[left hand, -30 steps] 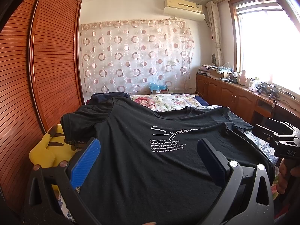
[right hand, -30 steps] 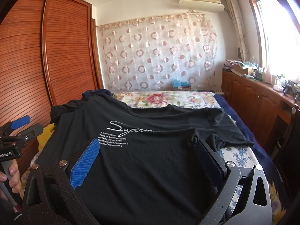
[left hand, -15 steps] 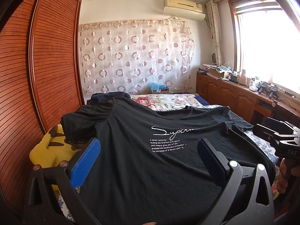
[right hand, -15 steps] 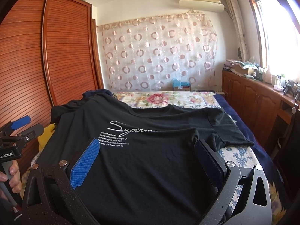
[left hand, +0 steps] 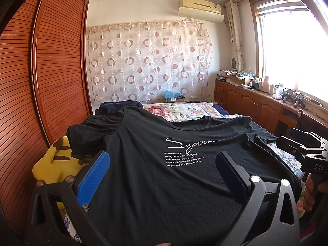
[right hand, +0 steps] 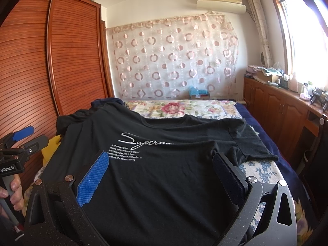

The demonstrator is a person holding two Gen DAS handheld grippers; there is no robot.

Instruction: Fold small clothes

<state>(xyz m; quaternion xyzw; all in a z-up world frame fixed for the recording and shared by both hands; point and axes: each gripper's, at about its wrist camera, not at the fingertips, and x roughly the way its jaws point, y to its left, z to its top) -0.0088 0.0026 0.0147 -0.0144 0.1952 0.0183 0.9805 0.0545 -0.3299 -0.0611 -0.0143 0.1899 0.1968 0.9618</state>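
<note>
Holding both grippers low over the near end of the bed [right hand: 264,172], we see the black shirt [left hand: 164,184] spread flat on it, chest print up, collar toward the far end. The left gripper [left hand: 162,174] has its fingers wide apart, nothing between them but the shirt lying below; whether the tips touch the cloth we cannot tell. The right gripper [right hand: 160,170] is spread the same way over the shirt's lower half, also holding nothing.

In the left view, one sleeve [left hand: 82,135] hangs bunched over a yellow plush toy [left hand: 53,164] at the bed's left edge, beside the wooden wardrobe [left hand: 51,71]. In the right view, the other sleeve [right hand: 252,143] lies flat on the floral bedding, with a fold running across the shirt just under the collar.

Each camera catches the other gripper at its frame edge, with a hand [right hand: 14,192] wrapped round the handle. A patterned curtain [right hand: 174,61] covers the far wall; cabinets [right hand: 272,110] run under the window.
</note>
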